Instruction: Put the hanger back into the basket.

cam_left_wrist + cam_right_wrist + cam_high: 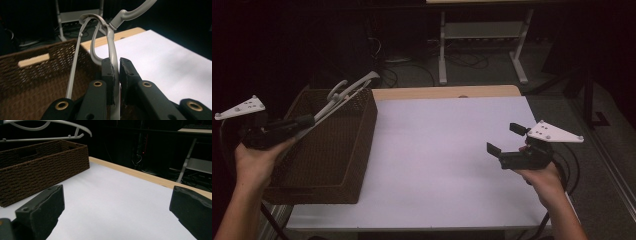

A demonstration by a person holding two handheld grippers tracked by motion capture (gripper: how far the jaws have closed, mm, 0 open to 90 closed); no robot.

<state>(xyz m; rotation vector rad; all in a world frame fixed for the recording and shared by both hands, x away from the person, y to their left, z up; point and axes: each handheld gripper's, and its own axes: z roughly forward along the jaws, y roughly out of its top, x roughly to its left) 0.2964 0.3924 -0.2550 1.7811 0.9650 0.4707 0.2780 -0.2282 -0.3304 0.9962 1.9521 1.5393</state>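
Grey plastic hanger is pinched tight in the left gripper, above the brown woven basket; its lower end is hidden. It slants up and away. The right gripper hovers over the white table, jaws wide apart.

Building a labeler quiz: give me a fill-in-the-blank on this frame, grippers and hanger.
1. The left gripper has its fingers shut on a white ____.
2. The hanger is held above a brown woven ____.
3. The right gripper hovers over the white table with its fingers ____.
4. The basket sits at the table's ____ side in the high view.

Missing words: hanger; basket; open; left
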